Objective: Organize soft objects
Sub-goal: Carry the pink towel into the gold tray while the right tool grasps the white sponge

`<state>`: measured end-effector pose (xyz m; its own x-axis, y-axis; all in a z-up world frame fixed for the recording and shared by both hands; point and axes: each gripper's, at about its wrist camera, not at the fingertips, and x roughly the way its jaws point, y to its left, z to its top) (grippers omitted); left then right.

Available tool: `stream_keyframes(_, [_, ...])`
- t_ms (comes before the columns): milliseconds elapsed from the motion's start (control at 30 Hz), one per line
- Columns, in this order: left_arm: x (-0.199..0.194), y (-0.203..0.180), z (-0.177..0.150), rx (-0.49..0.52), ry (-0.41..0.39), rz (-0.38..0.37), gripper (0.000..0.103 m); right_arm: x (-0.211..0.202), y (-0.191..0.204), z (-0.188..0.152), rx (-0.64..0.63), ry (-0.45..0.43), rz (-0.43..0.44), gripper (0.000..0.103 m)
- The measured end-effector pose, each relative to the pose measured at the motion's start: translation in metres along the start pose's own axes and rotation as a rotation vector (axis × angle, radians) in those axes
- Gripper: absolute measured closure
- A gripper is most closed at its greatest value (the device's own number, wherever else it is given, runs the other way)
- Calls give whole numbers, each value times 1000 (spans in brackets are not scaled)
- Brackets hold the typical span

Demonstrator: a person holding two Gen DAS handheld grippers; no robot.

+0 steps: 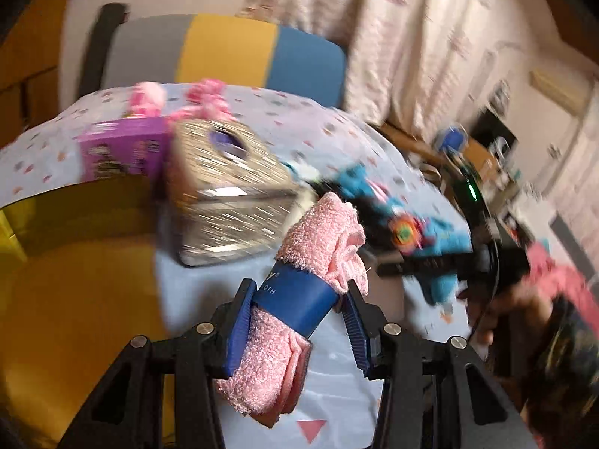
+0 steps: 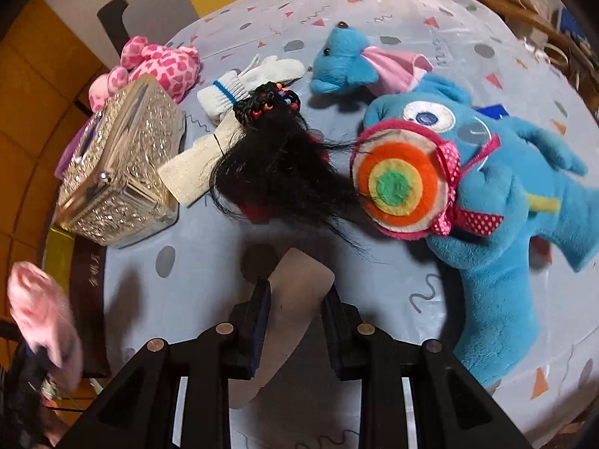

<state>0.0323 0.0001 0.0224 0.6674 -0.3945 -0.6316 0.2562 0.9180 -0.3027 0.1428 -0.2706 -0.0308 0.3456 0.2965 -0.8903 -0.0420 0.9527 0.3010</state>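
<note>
Towel roll first: your left tongs [image 1: 295, 321] are clenched on a rolled pink towel [image 1: 318, 239] with a blue paper band [image 1: 295, 299] around it, the blue pads pressing that band from both sides, the roll lifted clear of the patterned cloth on the tabletop [image 1: 329, 127]. Your right tongs [image 2: 295, 321] hold a flat grey piece [image 2: 299, 292] between their narrowly set pads; what that piece is cannot be told, and the pictures do not show whether the pads press it. Ahead of the right tongs lie a black wig [image 2: 277, 164] with a beaded band, a large blue plush [image 2: 498, 194] with a ringed felt disc, touching the wig's strands, and a small blue plush [image 2: 344, 63] farther back. White gloves [image 2: 239, 89] sit partly under the wig. A glittery box [image 2: 119, 164] stands at the left edge of the tabletop, with a pink spotted plush [image 2: 161, 63] just behind it.
</note>
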Motion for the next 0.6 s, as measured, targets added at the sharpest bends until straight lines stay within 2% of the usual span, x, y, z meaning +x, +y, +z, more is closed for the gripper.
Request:
stream_keyframes(133, [-21, 46, 18, -133, -29, 84, 56, 1, 2, 1, 2, -1, 2, 76])
stream_keyframes(300, [-16, 109, 31, -282, 1, 206, 56, 1, 0, 2, 11, -2, 9, 76])
stream_keyframes(467, [15, 163, 39, -457, 63, 242, 56, 1, 1, 1, -3, -6, 4, 76])
stream_keyframes(600, [43, 183, 44, -571, 96, 244, 55, 2, 2, 2, -9, -9, 4, 76])
